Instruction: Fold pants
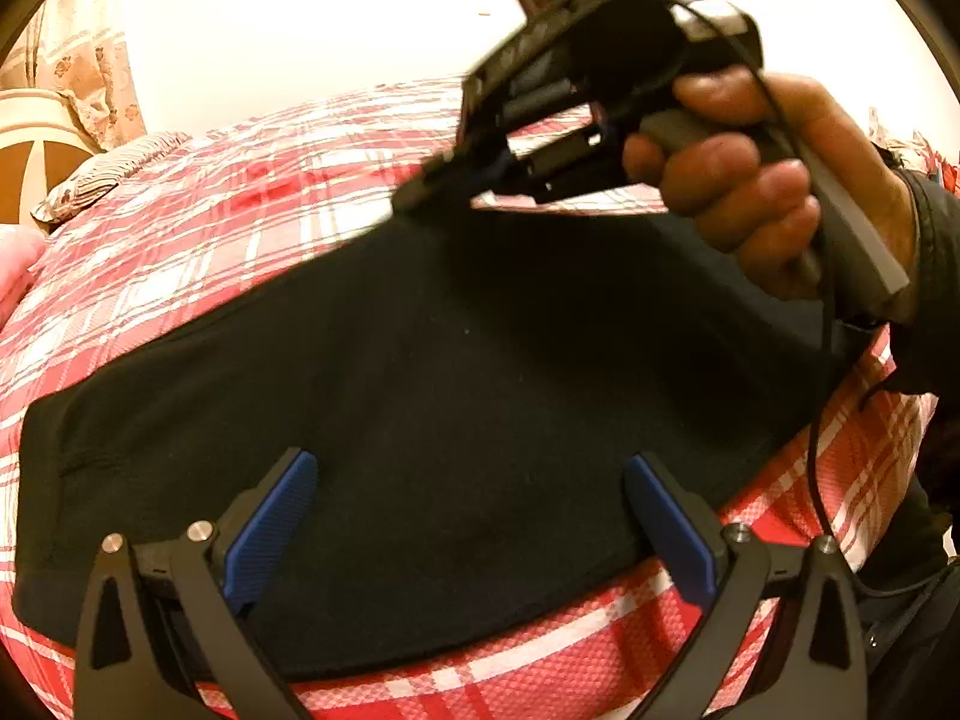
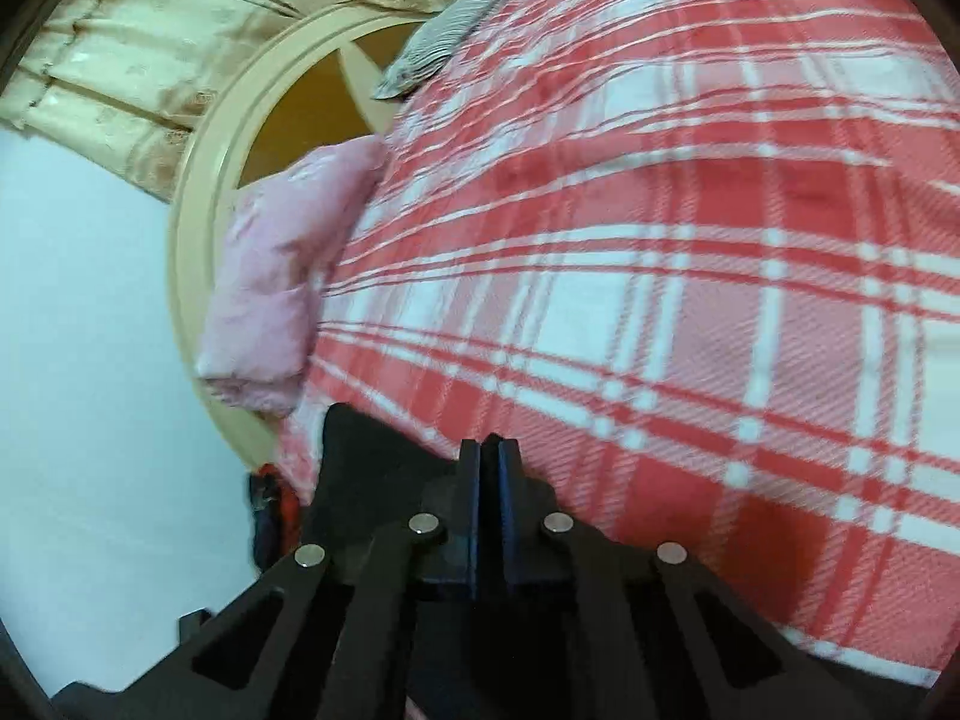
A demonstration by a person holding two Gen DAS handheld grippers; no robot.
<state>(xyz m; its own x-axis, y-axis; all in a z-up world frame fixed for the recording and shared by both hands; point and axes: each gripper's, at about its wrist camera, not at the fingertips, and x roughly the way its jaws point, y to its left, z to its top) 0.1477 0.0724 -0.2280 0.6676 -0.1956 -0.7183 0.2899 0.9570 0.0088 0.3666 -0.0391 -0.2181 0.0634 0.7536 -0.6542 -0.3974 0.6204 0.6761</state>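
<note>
1. Black fabric pants (image 1: 432,396) lie flat on the red-and-white plaid blanket (image 1: 198,240).
2. Left gripper (image 1: 468,516) hovers over them, jaws spread wide.
3. Right gripper (image 2: 491,450), hand-held, is pinched closed at the pants' far edge; whether it grips fabric is unclear.

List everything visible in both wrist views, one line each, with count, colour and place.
pants: one, black, spread flat on the blanket.
plaid blanket: one, red and white, covering the bed.
pink pillow: one, at the bed's edge by the headboard.
striped pillow: one, grey, at the far end.
headboard: one, cream, round.
curtain: one, beige.
left gripper: black, blue pads, jaws wide over the pants.
right gripper: black, shut at the pants' far edge.
hand: one, holding the right gripper.
</note>
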